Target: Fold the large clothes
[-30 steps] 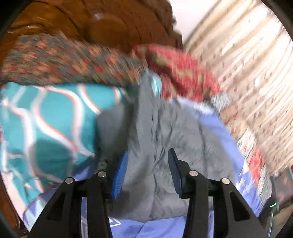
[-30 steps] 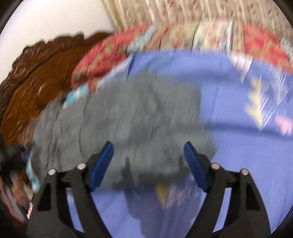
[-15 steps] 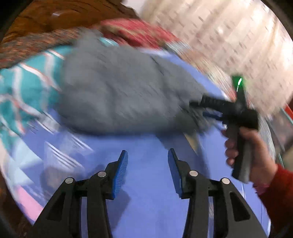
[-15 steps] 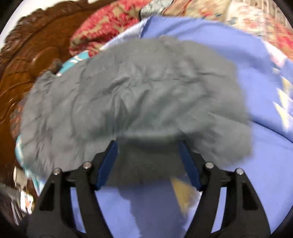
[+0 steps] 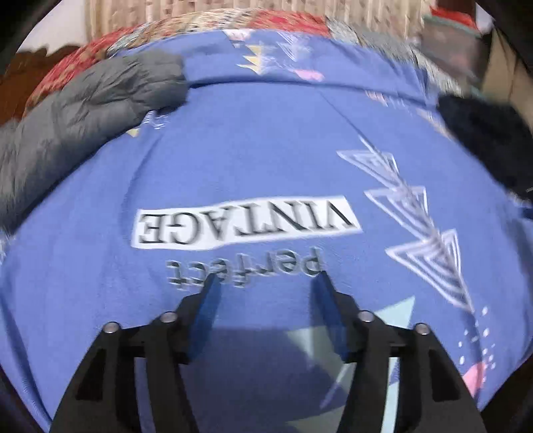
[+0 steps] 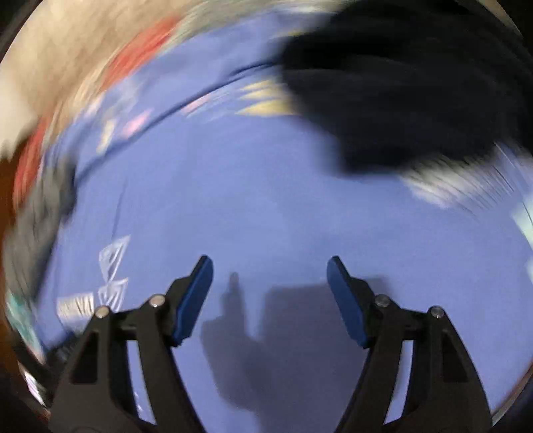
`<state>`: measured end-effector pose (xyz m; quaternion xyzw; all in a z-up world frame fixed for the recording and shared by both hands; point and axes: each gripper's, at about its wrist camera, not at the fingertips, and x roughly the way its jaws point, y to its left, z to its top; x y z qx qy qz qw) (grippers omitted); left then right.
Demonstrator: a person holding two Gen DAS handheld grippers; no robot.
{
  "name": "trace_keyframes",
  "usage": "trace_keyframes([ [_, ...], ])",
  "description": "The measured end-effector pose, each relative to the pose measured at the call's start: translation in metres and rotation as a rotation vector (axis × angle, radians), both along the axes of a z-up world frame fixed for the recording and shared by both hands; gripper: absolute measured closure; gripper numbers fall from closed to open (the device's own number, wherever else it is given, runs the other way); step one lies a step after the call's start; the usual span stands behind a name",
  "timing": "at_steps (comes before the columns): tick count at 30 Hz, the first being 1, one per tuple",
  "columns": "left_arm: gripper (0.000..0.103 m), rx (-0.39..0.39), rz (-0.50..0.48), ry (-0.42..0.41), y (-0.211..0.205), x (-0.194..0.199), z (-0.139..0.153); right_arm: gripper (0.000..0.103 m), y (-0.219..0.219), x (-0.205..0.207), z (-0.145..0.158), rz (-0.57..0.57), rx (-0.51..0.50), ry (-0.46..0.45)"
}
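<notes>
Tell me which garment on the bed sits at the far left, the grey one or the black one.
The grey garment, puffy and wrinkled, lies at the left edge of the blue sheet; the black garment is opposite, at the right.

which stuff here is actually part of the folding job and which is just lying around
Part of the job:
- grey garment, bundled at the far left of the bed
- dark garment, heaped at the far right
- left tongs and right tongs, both open and empty

Just lying about:
- blue "VINTAGE" bedsheet
- red patterned blanket
- curtain
</notes>
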<state>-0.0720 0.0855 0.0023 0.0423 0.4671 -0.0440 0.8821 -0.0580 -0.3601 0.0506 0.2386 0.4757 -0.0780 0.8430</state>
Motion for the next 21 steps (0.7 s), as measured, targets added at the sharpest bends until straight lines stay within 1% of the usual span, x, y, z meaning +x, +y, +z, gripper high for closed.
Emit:
trace_keyframes([
  [1,0.021,0.026,0.012,0.001,-0.003,0.001,0.001,0.034,-0.026,-0.02,-0.001,-0.069,0.051,-0.019],
  [3,0.021,0.037,0.04,0.04,-0.006,0.006,0.002,0.034,-0.051,-0.046,-0.005,-0.139,0.101,-0.041],
  [5,0.021,0.023,0.067,0.097,-0.002,0.012,0.004,0.034,-0.049,-0.058,-0.009,-0.14,0.117,-0.051],
  [8,0.021,0.016,0.103,0.156,0.001,0.013,0.009,0.034,-0.014,-0.059,-0.019,-0.073,0.113,-0.042],
  [11,0.021,0.015,0.124,0.18,0.002,0.006,0.013,0.027,0.035,-0.061,-0.019,0.038,0.066,-0.038],
  [12,0.021,0.01,0.123,0.183,0.002,0.003,0.015,0.027,0.052,-0.06,-0.019,0.072,0.066,-0.042],
  [13,0.021,0.006,0.12,0.183,0.0,-0.001,0.017,0.027,0.069,-0.061,-0.02,0.122,0.108,-0.039],
  [14,0.021,0.002,0.109,0.179,-0.004,-0.006,0.021,0.026,0.081,-0.062,-0.023,0.148,0.131,-0.033],
  [15,0.021,0.002,0.1,0.174,-0.006,-0.008,0.024,0.022,0.097,-0.063,-0.024,0.177,0.12,-0.02],
  [16,0.021,0.001,0.086,0.164,-0.009,-0.012,0.029,0.022,0.112,-0.066,-0.022,0.206,0.085,-0.02],
  [19,0.021,-0.004,0.058,0.151,-0.017,-0.018,0.04,0.022,0.14,-0.071,-0.017,0.289,0.103,-0.02],
  [21,0.021,0.0,0.041,0.13,-0.022,-0.022,0.052,0.022,0.159,-0.072,-0.006,0.34,0.083,-0.036],
])
